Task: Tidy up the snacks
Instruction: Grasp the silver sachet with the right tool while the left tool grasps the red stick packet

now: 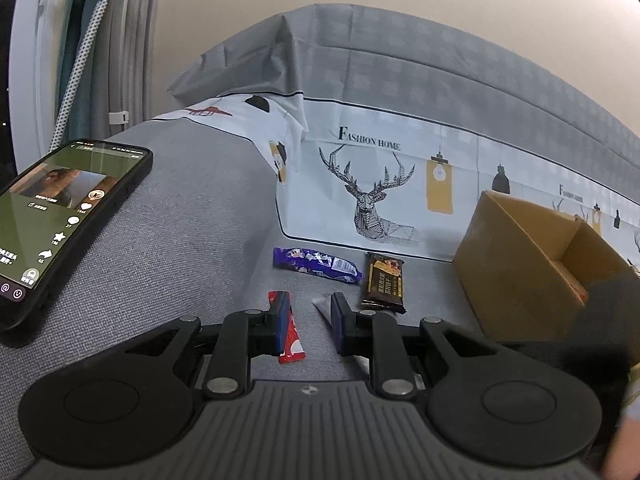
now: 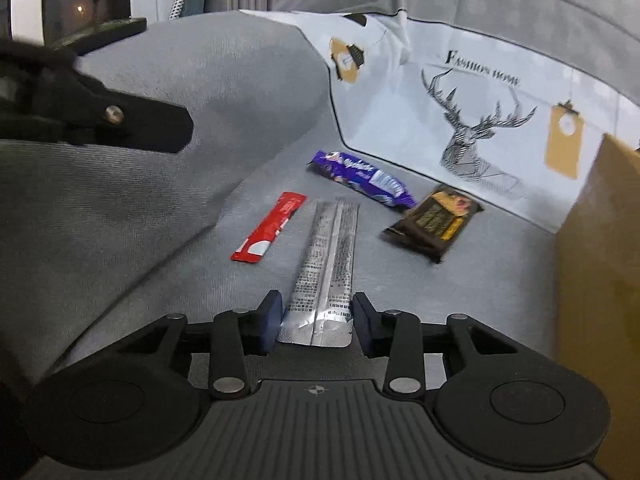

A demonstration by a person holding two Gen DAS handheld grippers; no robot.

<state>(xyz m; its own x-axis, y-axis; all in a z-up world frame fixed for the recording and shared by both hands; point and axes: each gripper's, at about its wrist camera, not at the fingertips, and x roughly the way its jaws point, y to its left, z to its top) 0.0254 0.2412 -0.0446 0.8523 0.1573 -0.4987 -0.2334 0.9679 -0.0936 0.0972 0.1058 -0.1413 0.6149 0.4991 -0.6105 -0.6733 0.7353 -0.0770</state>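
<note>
Snacks lie on a grey bedsheet (image 2: 192, 208) near a cardboard box (image 1: 520, 264) at the right. Purple packet (image 2: 360, 178) and brown bar (image 2: 434, 222) lie farthest out, red stick (image 2: 272, 226) and silver sachet (image 2: 326, 264) nearer. Right gripper (image 2: 316, 324) straddles the sachet's near end, jaws spread, pads just beside its edges. Left gripper (image 1: 310, 326) hovers with jaws slightly apart, empty.

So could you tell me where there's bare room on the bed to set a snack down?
Free: grey sheet between the brown bar and cardboard box, and left of the red stick. Crowded: the red stick, silver sachet and purple bar sit close together.
</note>
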